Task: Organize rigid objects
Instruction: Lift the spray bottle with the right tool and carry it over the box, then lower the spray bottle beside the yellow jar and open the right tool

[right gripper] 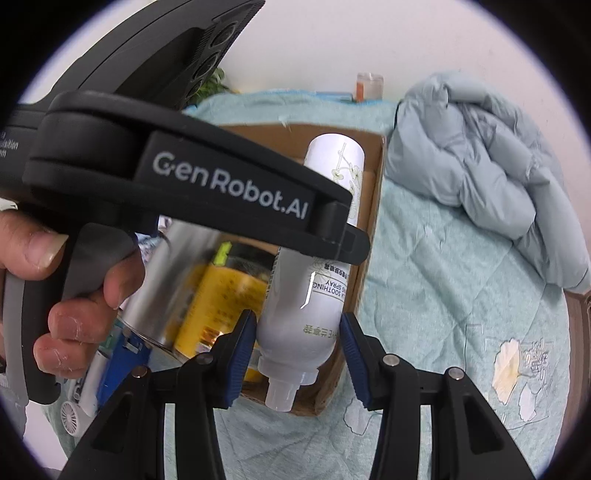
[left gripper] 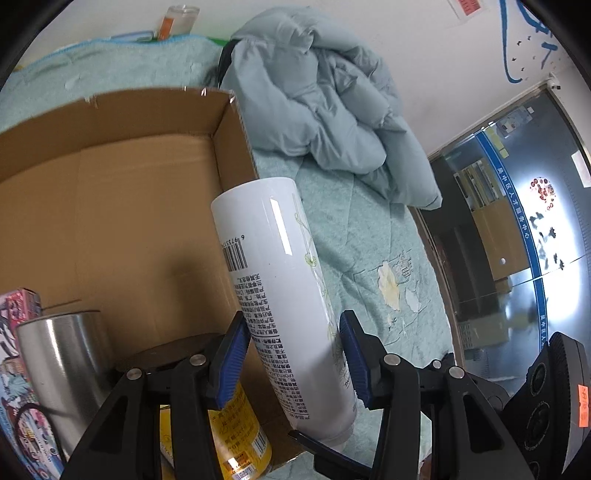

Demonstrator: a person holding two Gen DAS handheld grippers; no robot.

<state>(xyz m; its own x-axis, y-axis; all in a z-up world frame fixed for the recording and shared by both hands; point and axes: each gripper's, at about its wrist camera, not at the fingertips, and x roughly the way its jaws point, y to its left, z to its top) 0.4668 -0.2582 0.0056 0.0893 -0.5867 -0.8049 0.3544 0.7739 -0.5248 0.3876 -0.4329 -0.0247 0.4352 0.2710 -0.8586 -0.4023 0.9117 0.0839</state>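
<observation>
A white spray bottle (left gripper: pixel 280 288) stands tilted, upside down, between the pads of my left gripper (left gripper: pixel 293 358), over the right wall of the cardboard box (left gripper: pixel 110 206). The left gripper is shut on it. In the right wrist view the same bottle (right gripper: pixel 306 306) hangs cap-down between the fingers of my right gripper (right gripper: pixel 297 354), whose jaws stand open, apart from the bottle. The left gripper's black body (right gripper: pixel 184 177) crosses in front of it. A steel cup (left gripper: pixel 62 365), a yellow can (left gripper: pixel 236 435) and a pink box (left gripper: pixel 22 302) sit in the cardboard box.
The box lies on a pale green quilt (left gripper: pixel 369 258). A crumpled blue-grey duvet (left gripper: pixel 325 99) lies behind to the right. A jar (left gripper: pixel 177 22) stands at the far wall. A small white fan (right gripper: pixel 79 400) lies left of the box.
</observation>
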